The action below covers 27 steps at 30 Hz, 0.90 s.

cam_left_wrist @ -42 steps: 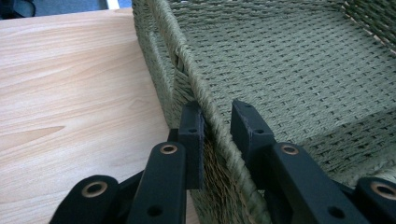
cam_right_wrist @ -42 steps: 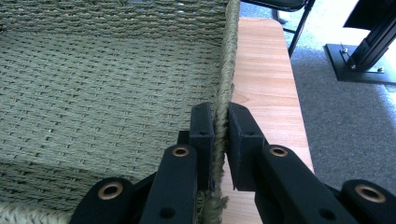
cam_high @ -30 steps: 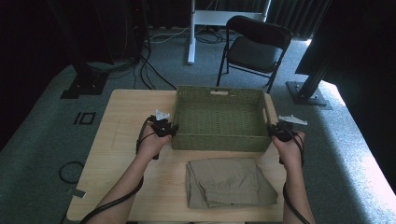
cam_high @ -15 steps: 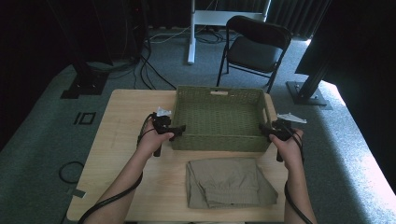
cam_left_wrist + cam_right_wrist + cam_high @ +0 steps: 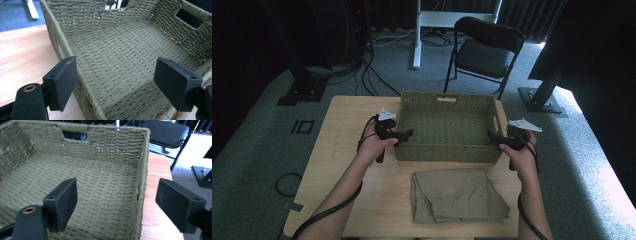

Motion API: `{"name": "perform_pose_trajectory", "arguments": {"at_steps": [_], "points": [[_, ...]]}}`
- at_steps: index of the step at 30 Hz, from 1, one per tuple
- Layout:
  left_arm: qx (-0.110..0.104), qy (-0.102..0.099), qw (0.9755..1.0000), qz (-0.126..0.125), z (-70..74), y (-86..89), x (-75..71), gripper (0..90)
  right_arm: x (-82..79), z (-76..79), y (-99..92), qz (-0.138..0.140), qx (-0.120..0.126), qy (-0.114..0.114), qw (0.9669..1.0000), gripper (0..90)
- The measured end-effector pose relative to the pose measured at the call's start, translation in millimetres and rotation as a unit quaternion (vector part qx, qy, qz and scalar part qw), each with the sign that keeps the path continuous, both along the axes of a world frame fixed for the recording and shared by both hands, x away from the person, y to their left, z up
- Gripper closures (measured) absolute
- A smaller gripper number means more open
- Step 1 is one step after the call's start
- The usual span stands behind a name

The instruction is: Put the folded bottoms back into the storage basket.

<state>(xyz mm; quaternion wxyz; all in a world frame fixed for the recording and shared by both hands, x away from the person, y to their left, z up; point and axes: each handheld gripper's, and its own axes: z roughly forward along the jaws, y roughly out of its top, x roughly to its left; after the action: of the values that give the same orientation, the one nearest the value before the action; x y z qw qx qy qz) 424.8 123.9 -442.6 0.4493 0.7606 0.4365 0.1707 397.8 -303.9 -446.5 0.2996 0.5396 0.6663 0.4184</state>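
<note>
A second ago both grippers clamped the woven basket (image 5: 447, 127) (it sits on the table (image 5: 337, 150), behind the folded cloth (image 5: 457, 195)). The left gripper (image 5: 404, 134) and right gripper (image 5: 493, 139) have just been opening; their jaws now straddle its end walls without pressing.

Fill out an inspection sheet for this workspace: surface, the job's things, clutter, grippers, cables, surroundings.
Surface: light wooden table, bare apart from the items below.
Job's things: empty green woven basket at mid-table; folded khaki cloth in front of it, near the person's edge.
Clutter: nothing seen.
Grippers: left hand-held gripper at the basket's left wall, right hand-held gripper at its right wall; both have just been opening, jaws straddling the rim without pressing it.
Cables: one trails from each gripper along the forearm; more lie on the floor beyond the table.
Surroundings: grey carpet, black folding chair, white stand, dark curtains.
</note>
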Motion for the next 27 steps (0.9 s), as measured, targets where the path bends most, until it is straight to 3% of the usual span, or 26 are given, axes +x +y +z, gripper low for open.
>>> {"name": "perform_pose_trajectory", "arguments": {"at_steps": [1,4,9,17,27], "points": [[0.003,-0.001,1.0000,-0.002,1.0,0.7,-0.9,20.5,-0.9,1.4,0.0,-0.003,-0.006,-0.006,1.0000,17.8],[0.007,-0.003,0.9999,-0.008,4.3,2.6,-4.5,20.4,-3.2,4.9,0.3,0.004,0.009,-0.012,0.9999,16.5],[0.004,-0.007,0.9998,-0.017,10.6,5.8,-12.1,20.5,-9.7,11.2,6.3,0.022,-0.001,-0.027,0.9994,13.4],[0.002,-0.023,0.9994,-0.026,19.6,11.2,-30.9,20.5,-23.3,14.8,14.5,0.061,-0.002,-0.025,0.9979,13.5],[0.003,-0.036,0.9981,-0.051,19.4,6.9,-54.1,20.5,-39.2,15.3,22.3,0.078,0.000,-0.032,0.9964,13.3]]}}
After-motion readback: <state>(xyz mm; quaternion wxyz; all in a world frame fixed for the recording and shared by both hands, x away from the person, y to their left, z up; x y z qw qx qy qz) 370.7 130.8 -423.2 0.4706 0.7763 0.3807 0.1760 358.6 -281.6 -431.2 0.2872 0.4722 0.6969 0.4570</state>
